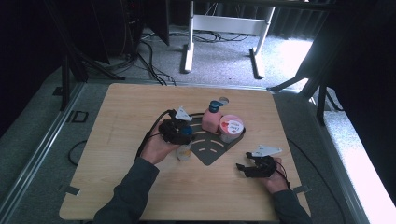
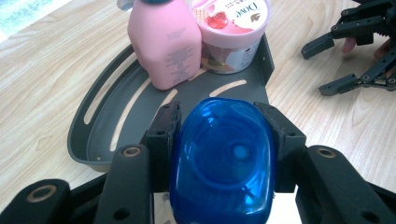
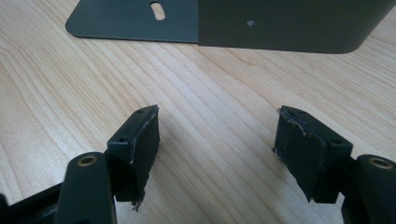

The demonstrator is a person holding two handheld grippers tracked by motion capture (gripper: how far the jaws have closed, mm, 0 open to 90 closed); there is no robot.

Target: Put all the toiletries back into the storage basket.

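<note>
Blue-capped bottle (image 2: pixel 223 161): you are clamping it with the left gripper (image 2: pixel 224 121); next, lifting it into the grey tray (image 2: pixel 100 135); right gripper (image 3: pixel 217 140) waiting with jaws apart

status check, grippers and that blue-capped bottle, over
Left gripper shut on blue-capped bottle, beside the grey tray. Right gripper open, nothing between jaws, over bare table. Pink bottle and tub already in tray; path clear.

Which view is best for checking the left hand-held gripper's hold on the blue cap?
Left gripper view: the blue cap sits close up between both pads. The high view shows it small, partly hidden by the left hand-held gripper.
</note>
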